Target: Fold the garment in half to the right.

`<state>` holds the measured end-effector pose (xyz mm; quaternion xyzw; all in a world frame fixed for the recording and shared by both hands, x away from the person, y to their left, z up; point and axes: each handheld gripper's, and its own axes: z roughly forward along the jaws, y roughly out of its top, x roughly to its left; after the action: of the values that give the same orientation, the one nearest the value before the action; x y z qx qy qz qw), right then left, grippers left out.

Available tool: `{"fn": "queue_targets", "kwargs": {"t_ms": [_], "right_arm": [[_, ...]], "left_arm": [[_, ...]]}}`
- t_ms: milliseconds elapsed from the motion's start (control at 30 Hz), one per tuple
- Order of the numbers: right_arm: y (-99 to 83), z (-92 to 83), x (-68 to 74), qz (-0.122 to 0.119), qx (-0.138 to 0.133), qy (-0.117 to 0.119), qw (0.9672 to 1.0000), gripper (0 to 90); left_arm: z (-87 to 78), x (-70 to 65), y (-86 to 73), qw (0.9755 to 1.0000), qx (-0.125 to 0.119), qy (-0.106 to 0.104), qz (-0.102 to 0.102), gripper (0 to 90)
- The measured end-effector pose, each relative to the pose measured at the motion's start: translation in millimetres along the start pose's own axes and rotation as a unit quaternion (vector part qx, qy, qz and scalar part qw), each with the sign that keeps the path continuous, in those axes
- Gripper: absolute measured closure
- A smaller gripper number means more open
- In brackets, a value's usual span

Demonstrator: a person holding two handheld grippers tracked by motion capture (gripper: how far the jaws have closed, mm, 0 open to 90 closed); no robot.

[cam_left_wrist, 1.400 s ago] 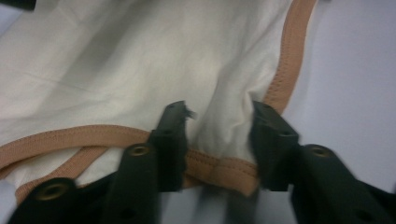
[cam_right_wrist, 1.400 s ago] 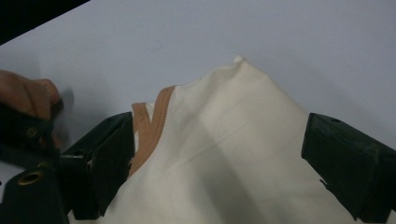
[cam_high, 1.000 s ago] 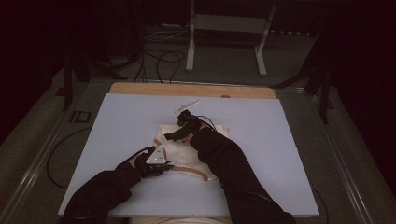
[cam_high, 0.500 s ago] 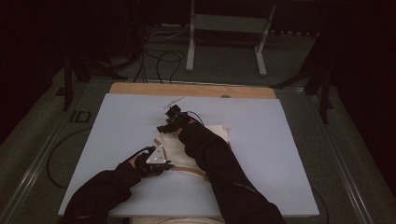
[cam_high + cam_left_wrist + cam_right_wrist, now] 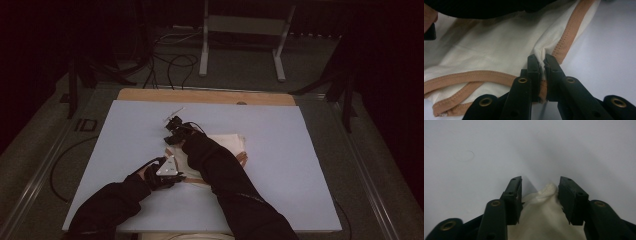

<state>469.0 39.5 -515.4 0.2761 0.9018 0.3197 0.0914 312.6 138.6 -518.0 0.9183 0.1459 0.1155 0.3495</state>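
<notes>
Since the earlier frames my right gripper has slid away from me along the cream garment, from above its middle out to its far left corner, and its jaws have just been closing with a bunched tip of the cloth between them. Through the right gripper view I see that tip leaning against one pad while the other pad stands clear of it, so the jaws are half spread around the fabric and not yet pinching it. My left gripper sits where it was, at the near left edge of the garment, just beside my right sleeve, which lies across the cloth. Its jaws are pressed together on a fold of the white fabric right where the tan binding runs along the hem, as the left gripper view shows closely. As for the garment itself, it lies flat on the pale blue tabletop, roughly at its middle and a little nearer my side.
</notes>
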Motion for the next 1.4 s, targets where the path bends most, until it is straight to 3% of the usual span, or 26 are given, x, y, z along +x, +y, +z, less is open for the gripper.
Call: {"fn": "queue_targets", "kwargs": {"t_ms": [167, 333, 433, 700, 833, 1400], "right_arm": [[-0.7, 0.1, 5.2, -0.021, 0.001, -0.02, 0.9996, 60.3], [-0.7, -1.9, 3.9, -0.03, 0.007, -0.03, 0.9991, 81.5], [-0.5, -2.9, 0.4, -0.026, 0.01, -0.027, 0.9993, 86.9], [1.7, -10.1, -0.7, -0.028, 0.007, -0.018, 0.9994, 88.7], [2.5, -19.5, -1.7, -0.026, -0.009, -0.012, 0.9995, 88.6], [0.1, -50.9, -2.7, -0.03, -0.035, -0.006, 0.9989, 88.6]], "left_arm": [[0.2, -0.2, 0.1, 1.0, 0.0, 0.001, -0.003, 85.6], [0.4, -0.3, 0.4, 1.0, 0.0, 0.001, -0.004, 85.6], [0.5, 0.4, 0.5, 1.0, 0.0, 0.0, -0.005, 86.0], [-0.8, -0.1, 3.2, 0.9999, -0.003, 0.005, -0.01, 86.6], [-2.0, -1.6, 6.4, 0.9999, -0.006, 0.006, -0.01, 86.7], [-9.2, -6.1, 13.3, 0.9999, -0.012, 0.005, 0.004, 86.7]]}}
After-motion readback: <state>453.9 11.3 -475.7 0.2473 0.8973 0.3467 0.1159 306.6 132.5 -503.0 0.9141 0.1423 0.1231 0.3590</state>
